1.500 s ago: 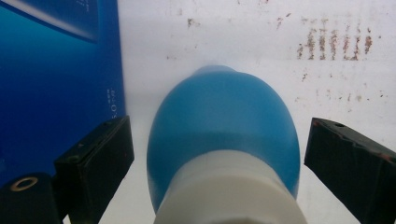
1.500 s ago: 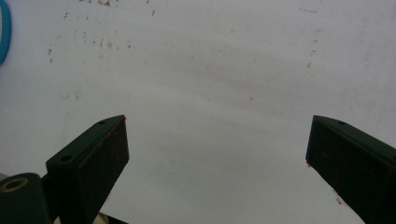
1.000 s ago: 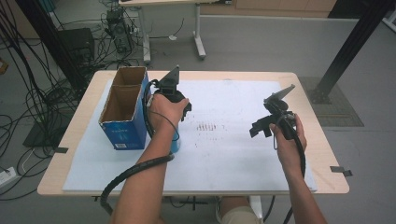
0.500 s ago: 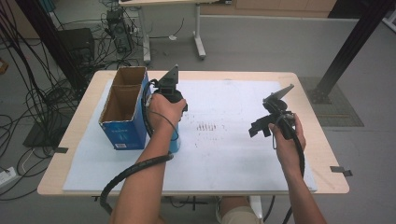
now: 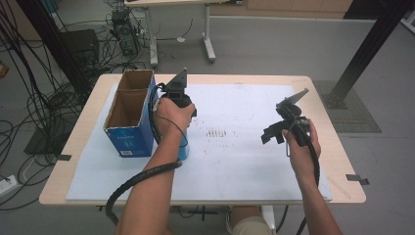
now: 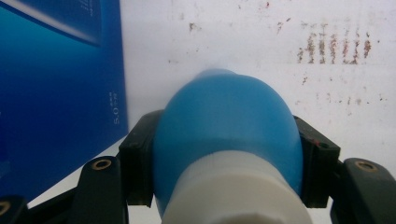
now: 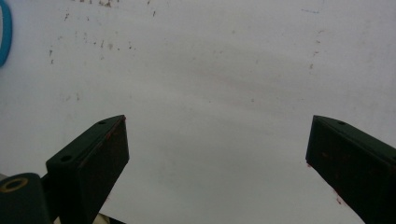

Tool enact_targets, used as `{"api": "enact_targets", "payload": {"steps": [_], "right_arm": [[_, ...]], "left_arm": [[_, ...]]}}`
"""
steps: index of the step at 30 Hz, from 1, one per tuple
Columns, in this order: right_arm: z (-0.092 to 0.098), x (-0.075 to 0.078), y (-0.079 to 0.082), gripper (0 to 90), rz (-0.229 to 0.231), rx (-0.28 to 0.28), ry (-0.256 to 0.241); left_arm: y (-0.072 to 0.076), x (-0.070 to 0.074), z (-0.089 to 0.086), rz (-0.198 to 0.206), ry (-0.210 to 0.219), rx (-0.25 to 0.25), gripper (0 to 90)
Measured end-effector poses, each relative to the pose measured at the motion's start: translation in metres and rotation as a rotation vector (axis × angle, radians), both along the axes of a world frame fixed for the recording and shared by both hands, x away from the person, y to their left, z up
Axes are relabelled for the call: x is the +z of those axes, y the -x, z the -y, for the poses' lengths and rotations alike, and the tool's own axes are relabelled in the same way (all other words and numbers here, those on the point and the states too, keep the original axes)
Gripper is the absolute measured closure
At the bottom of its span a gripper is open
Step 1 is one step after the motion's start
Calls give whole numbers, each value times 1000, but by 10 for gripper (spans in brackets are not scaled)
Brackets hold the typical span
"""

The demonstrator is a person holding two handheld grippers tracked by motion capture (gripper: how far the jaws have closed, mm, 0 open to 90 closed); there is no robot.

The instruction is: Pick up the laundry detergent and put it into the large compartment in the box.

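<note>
Wooden table (image 5: 88, 147) under a stained white sheet (image 5: 235, 152). Open blue cardboard box (image 5: 128, 128) at left. Just beside it, blue bottle with white cap (image 6: 226, 140), pinched by left gripper (image 6: 224, 163) fingers. Right gripper (image 7: 217, 158) above bare sheet, fingers spread.

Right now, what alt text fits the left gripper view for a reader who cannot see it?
The left gripper is shut on a blue bottle with a white band, one black finger on each side. A blue box stands to the left on a stained white mat.
</note>
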State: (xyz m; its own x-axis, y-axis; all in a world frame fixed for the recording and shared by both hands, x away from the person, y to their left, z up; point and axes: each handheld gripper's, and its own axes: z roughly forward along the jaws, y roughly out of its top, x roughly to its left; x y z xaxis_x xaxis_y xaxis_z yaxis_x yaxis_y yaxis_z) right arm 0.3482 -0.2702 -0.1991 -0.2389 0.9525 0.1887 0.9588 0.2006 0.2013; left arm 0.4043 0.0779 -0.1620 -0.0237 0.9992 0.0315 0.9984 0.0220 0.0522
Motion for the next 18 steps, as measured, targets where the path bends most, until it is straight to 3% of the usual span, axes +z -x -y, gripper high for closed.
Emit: {"api": "enact_targets", "payload": {"steps": [18], "right_arm": [[-3,-1,-1,58,-6,3,0]], "left_arm": [[1,0,-2,8,4,-6,371]]}}
